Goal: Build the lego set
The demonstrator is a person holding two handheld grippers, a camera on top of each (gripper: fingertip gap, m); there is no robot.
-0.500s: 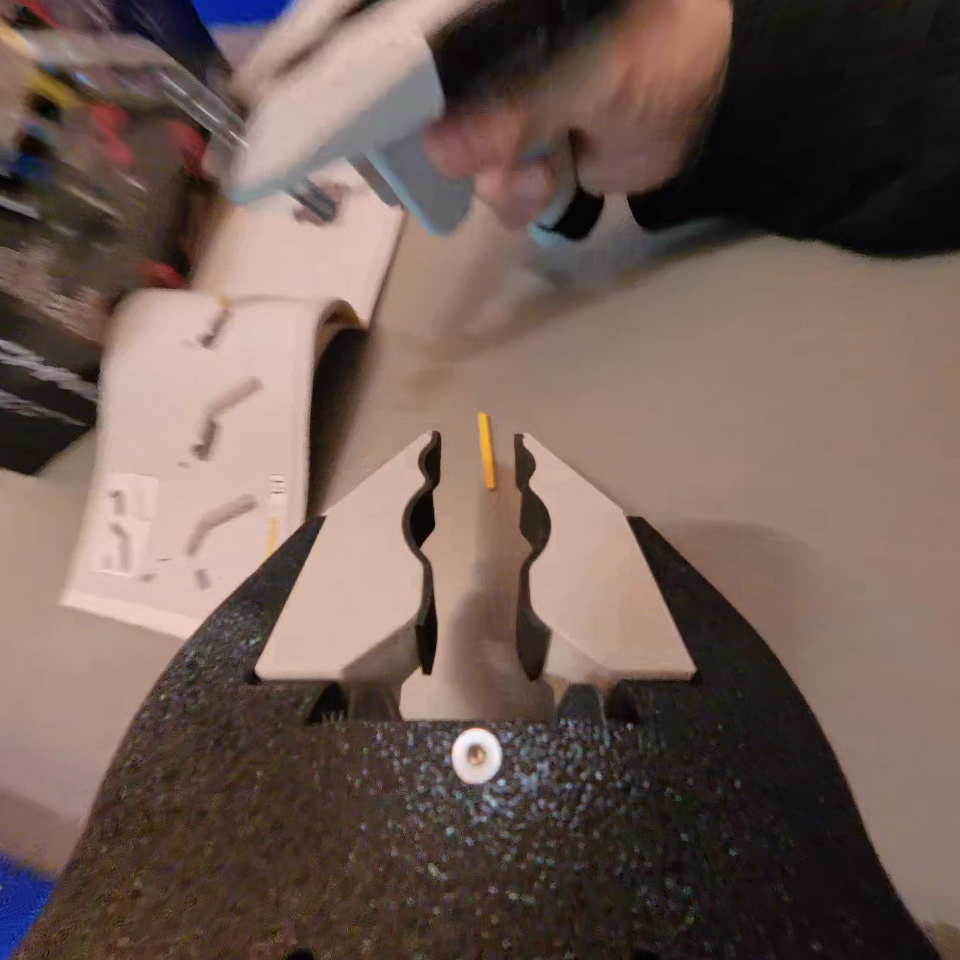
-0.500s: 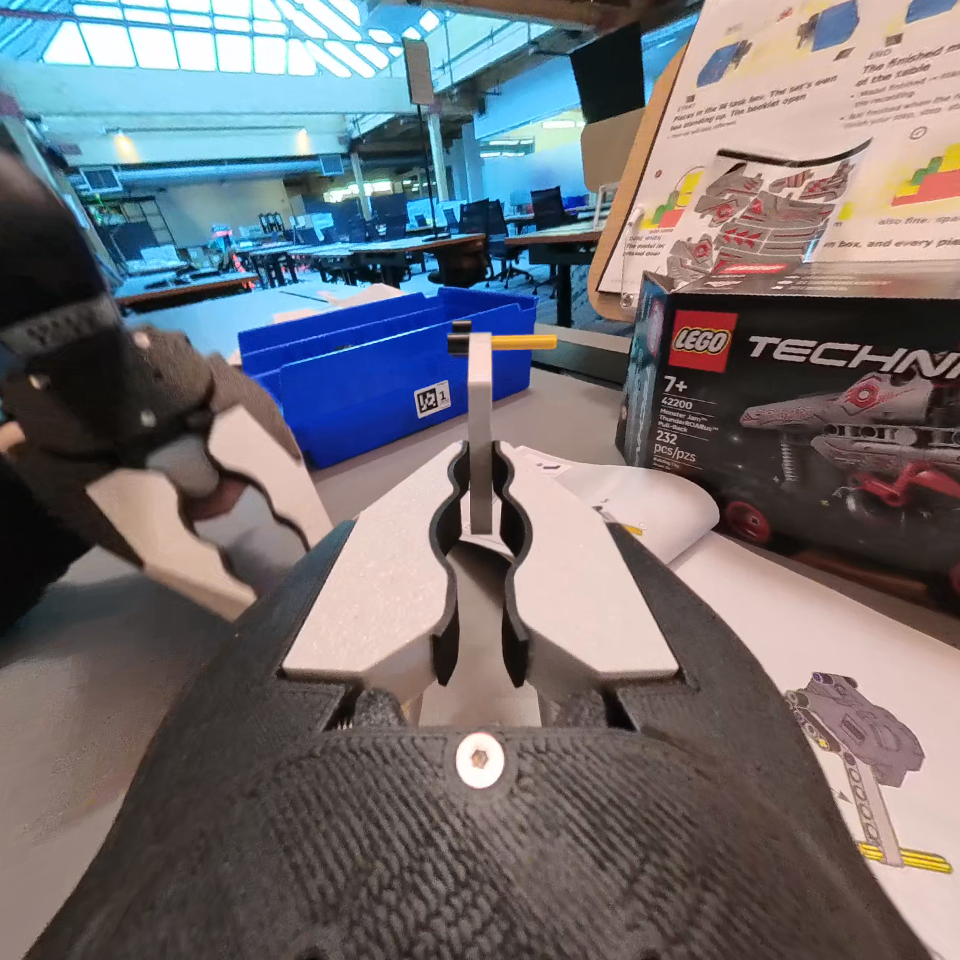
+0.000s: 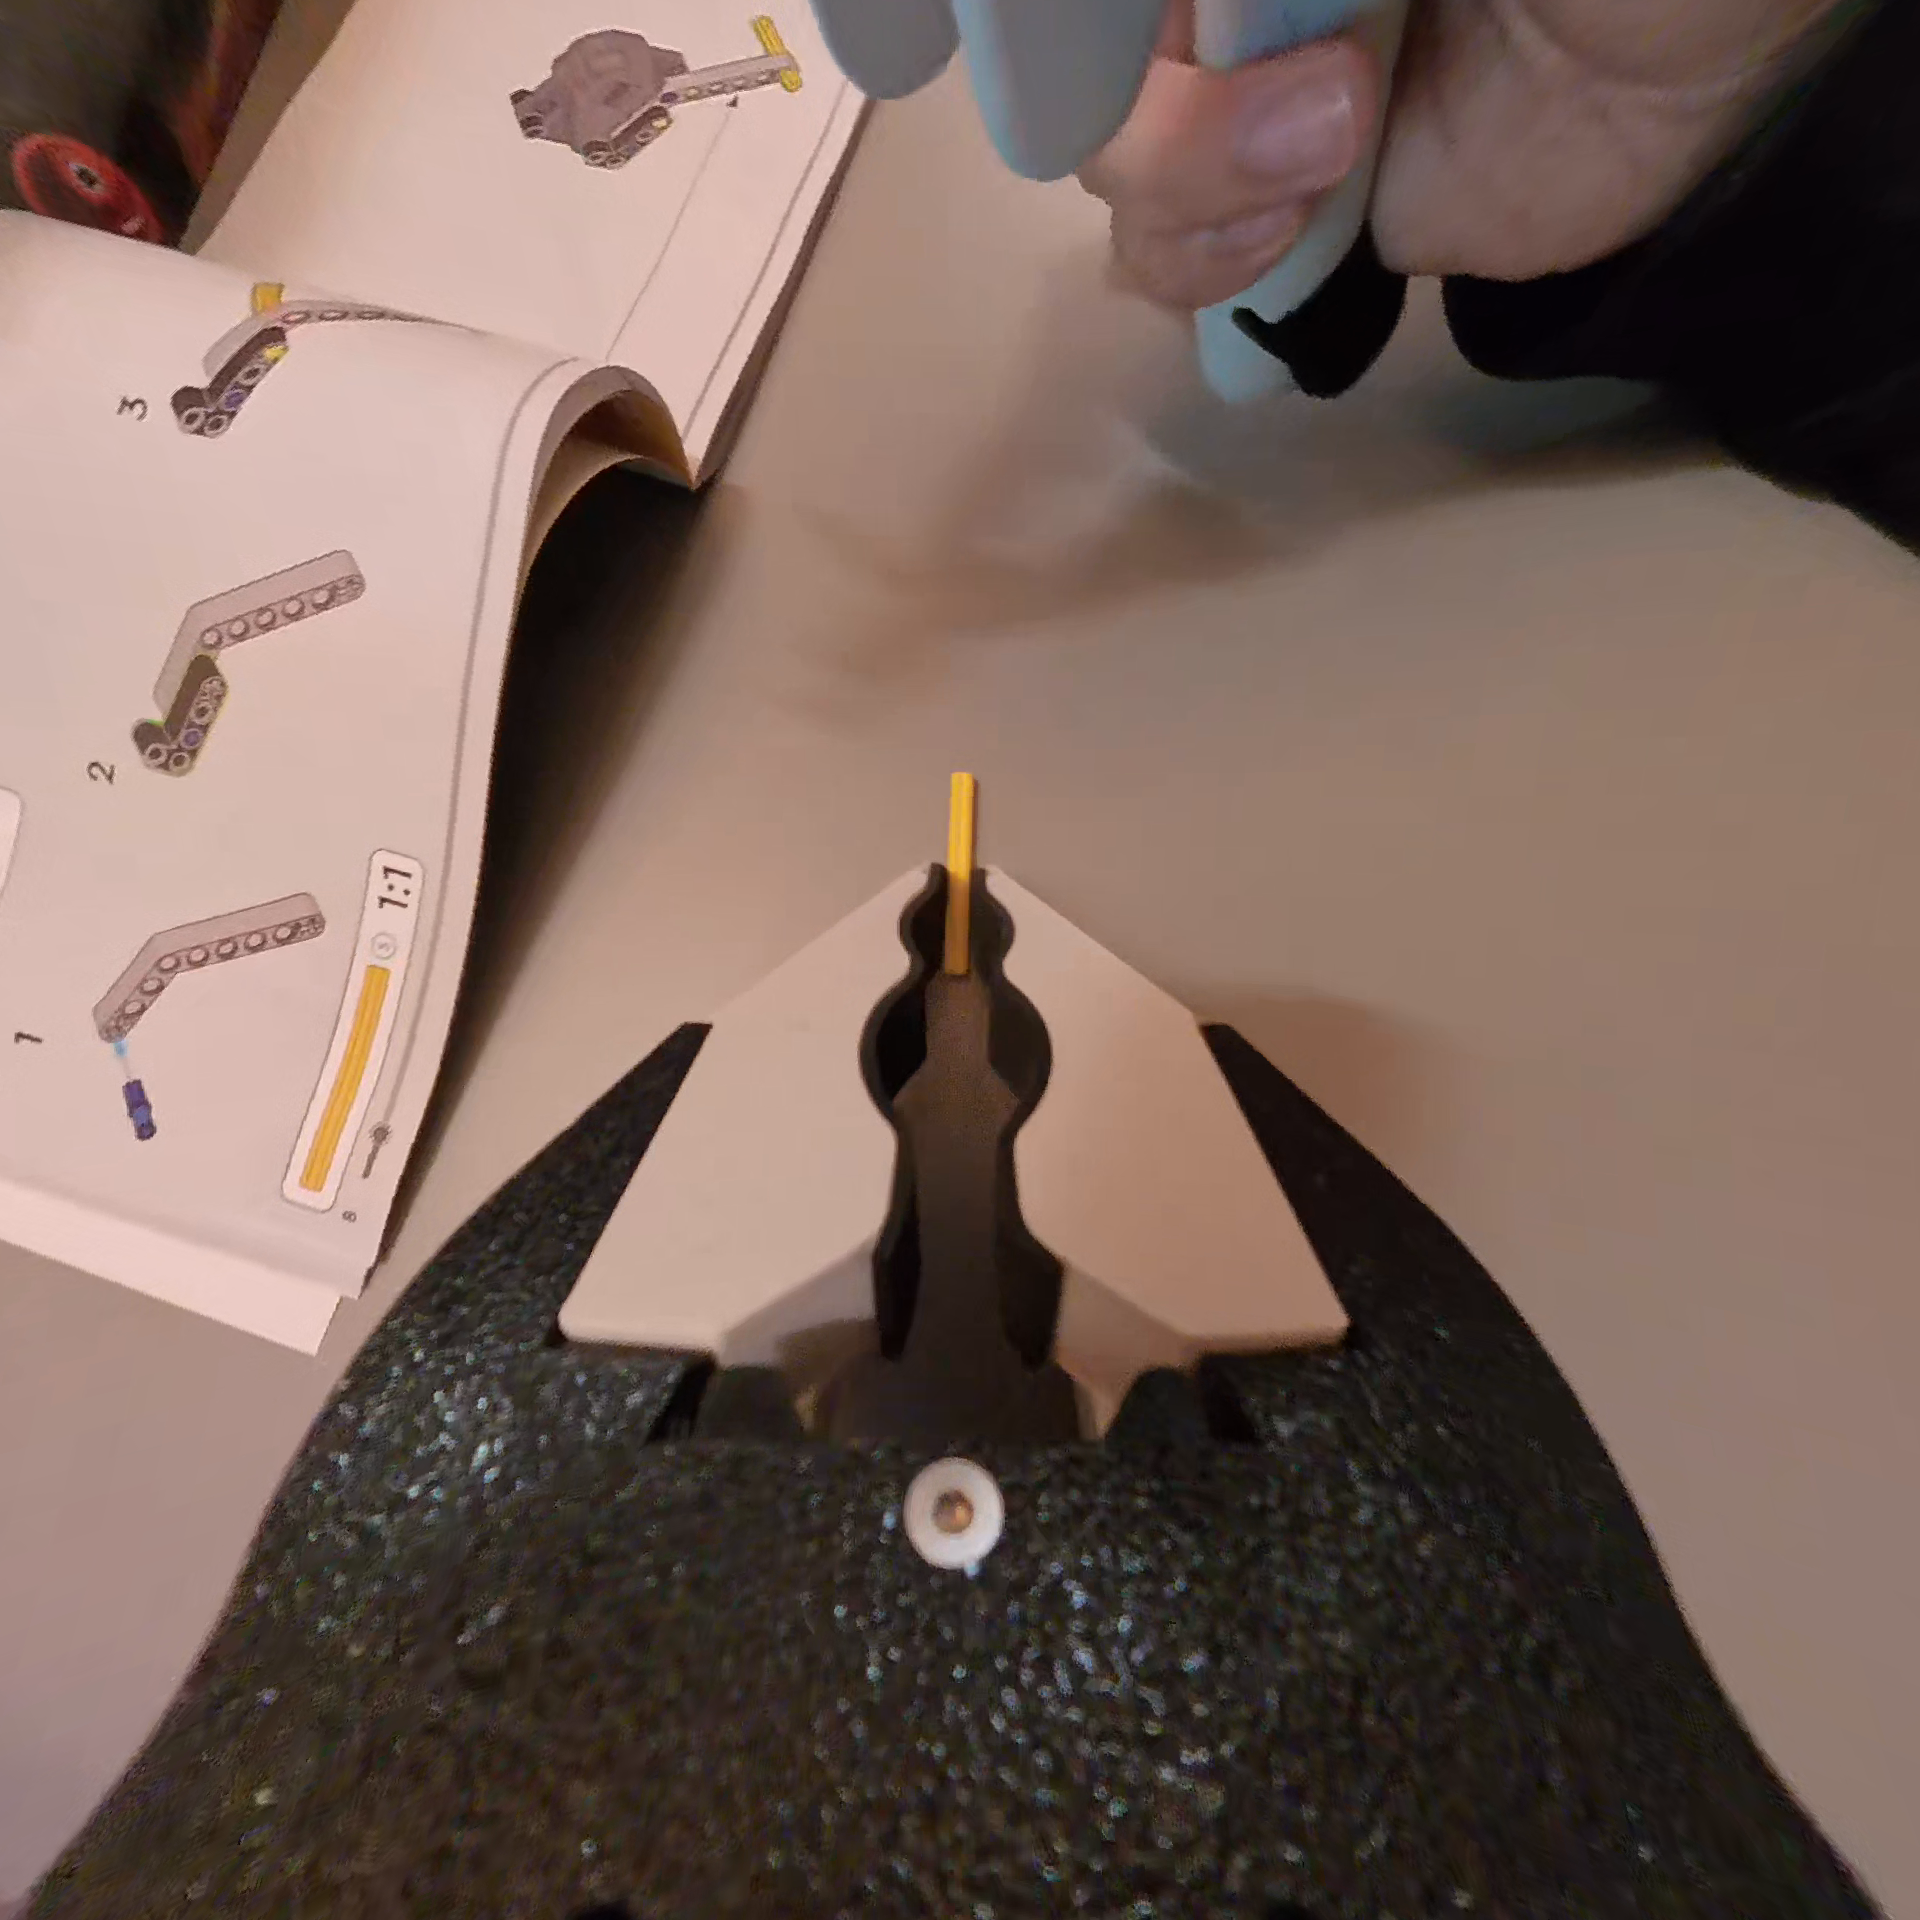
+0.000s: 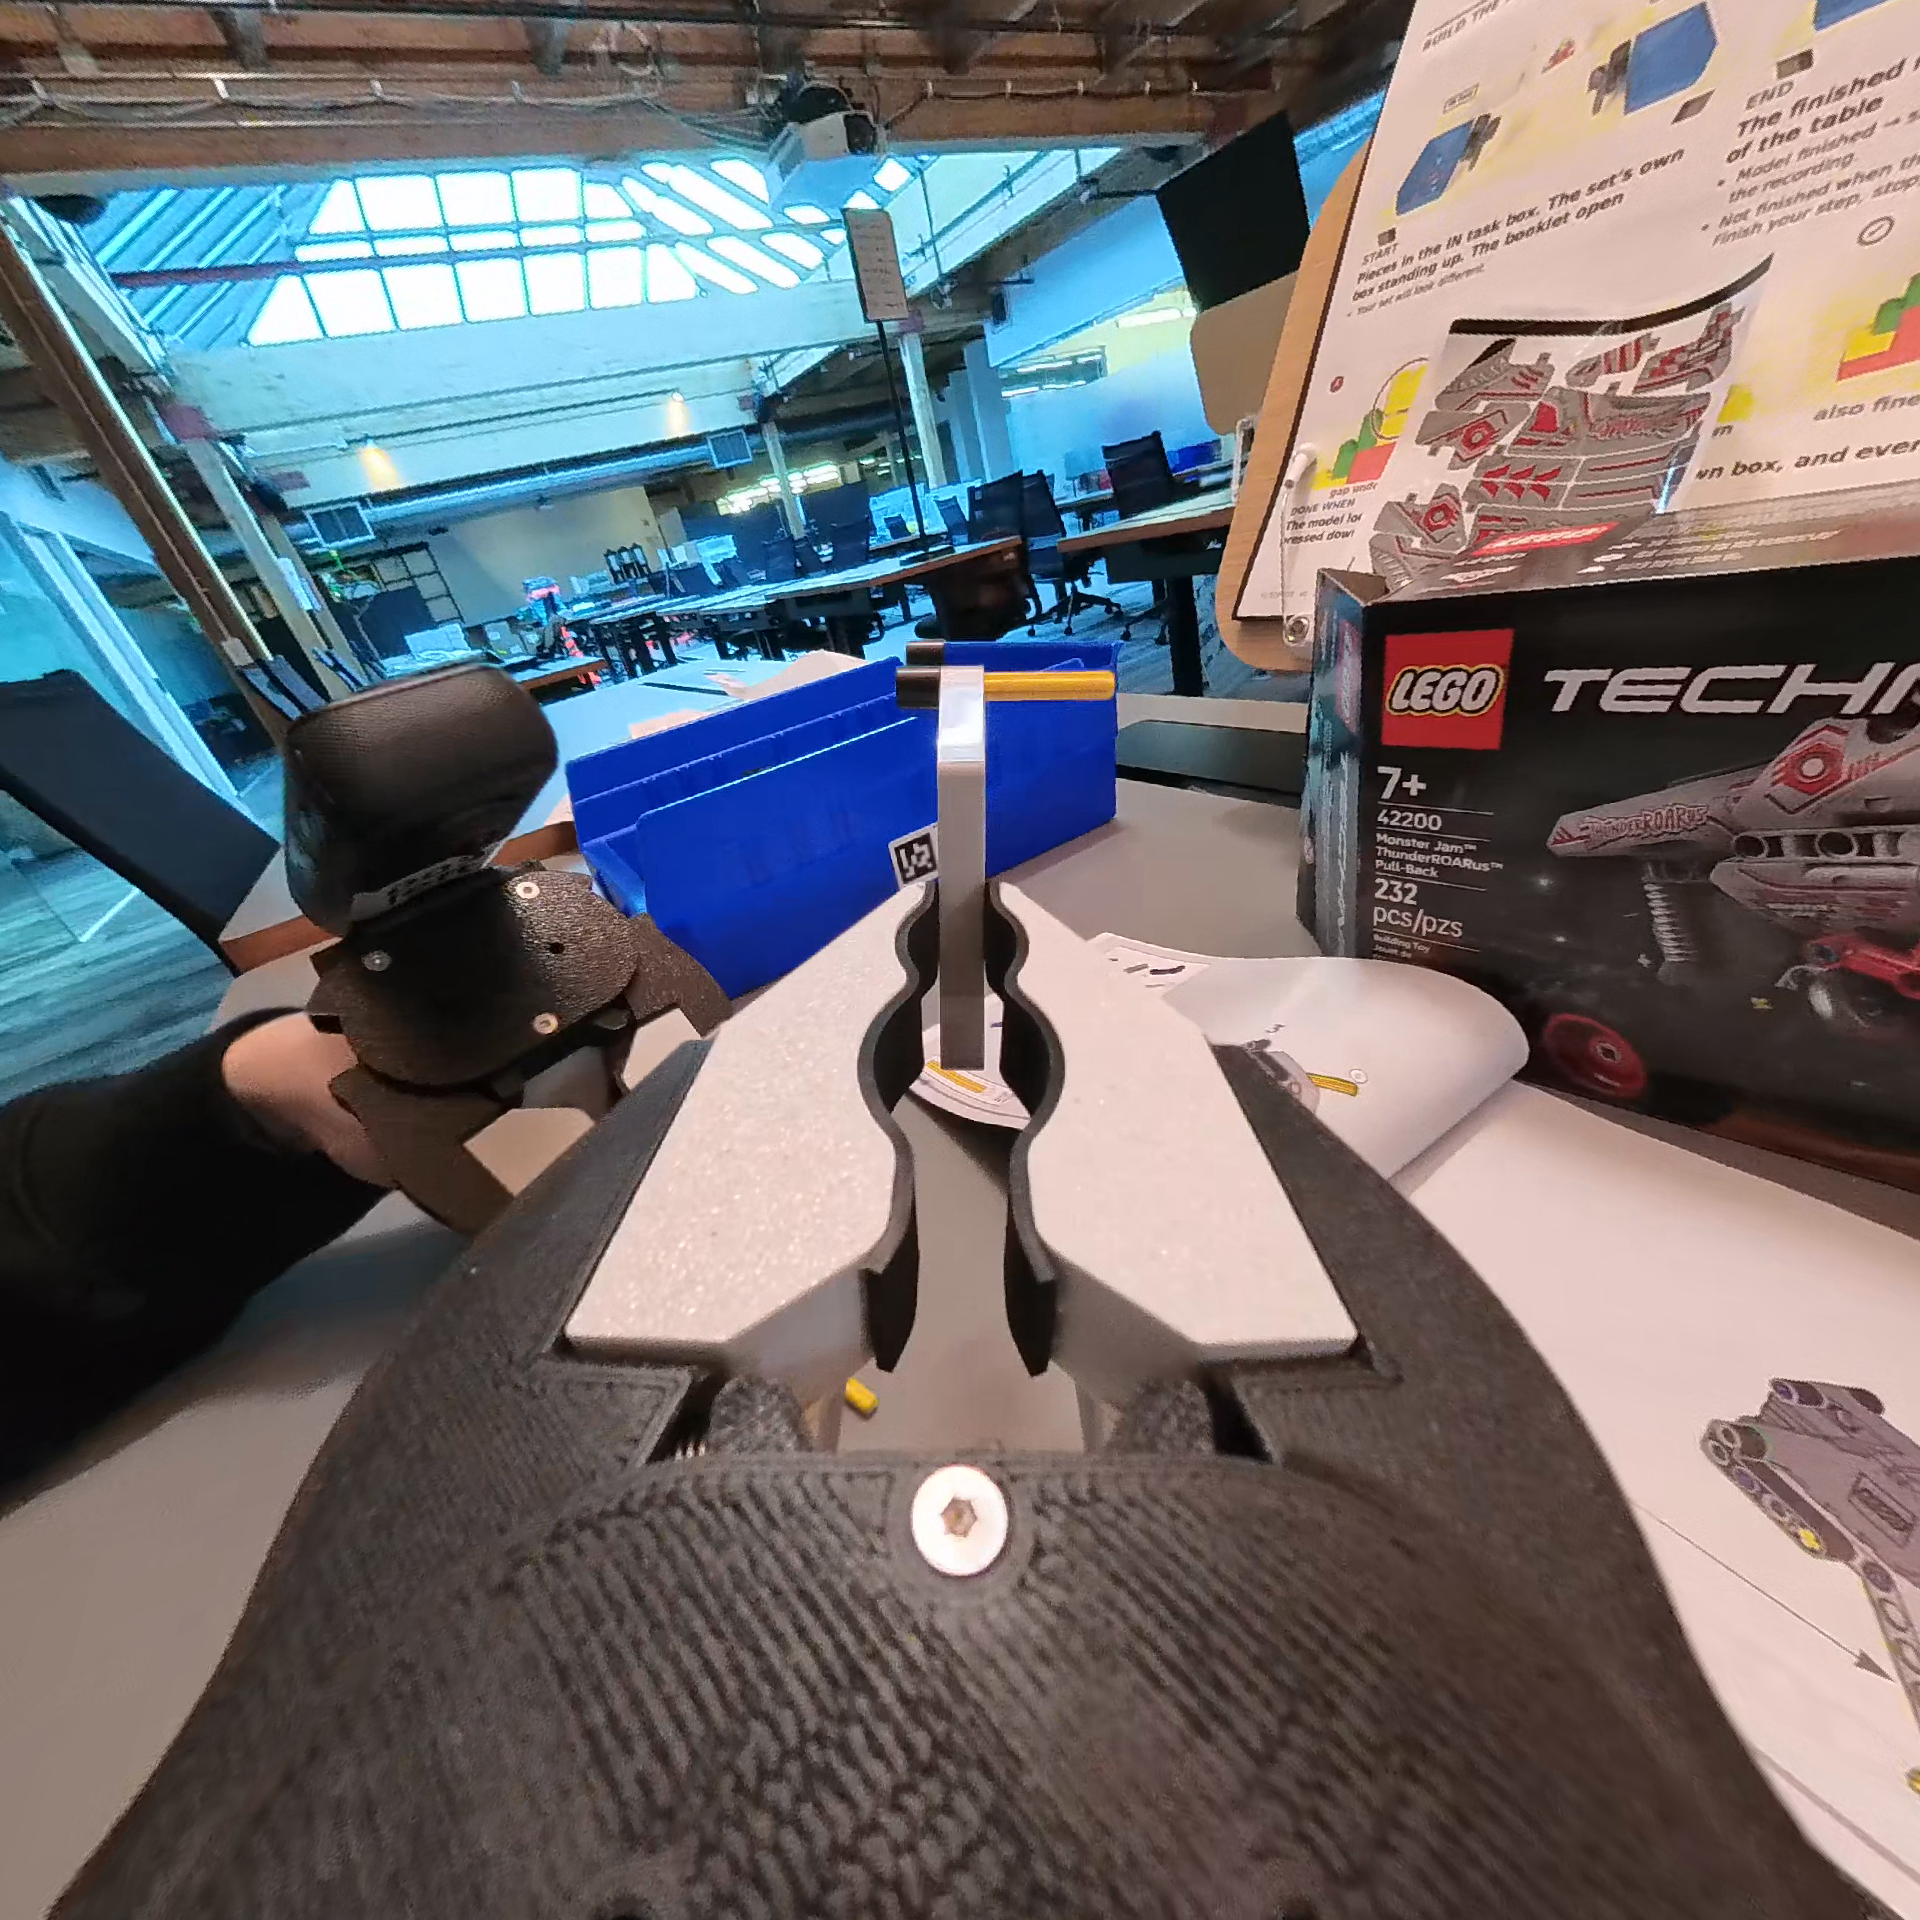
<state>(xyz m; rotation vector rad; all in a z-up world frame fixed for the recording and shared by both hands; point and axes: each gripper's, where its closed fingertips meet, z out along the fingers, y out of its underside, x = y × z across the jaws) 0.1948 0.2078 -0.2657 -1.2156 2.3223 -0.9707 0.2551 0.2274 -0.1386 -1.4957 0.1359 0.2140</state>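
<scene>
At lower centre of the left wrist view, the left gripper (image 3: 958, 883) jaws pinch a thin yellow plastic axle (image 3: 961, 831) pointing straight ahead; the right gripper (image 4: 961, 914) clamps an upright grey beam (image 4: 958, 883) higher up.

Your right hand (image 3: 1455, 135): blurred, cropped by top edge. Yellow axle (image 3: 960, 873): near end hidden between your left gripper (image 3: 958, 883) tips. Grey beam (image 4: 960, 883): lower end hidden between fingers. Set box (image 4: 1621, 831): cropped at right edge.

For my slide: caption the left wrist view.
Left tool shut on yellow axle beside open instruction booklet.
</scene>
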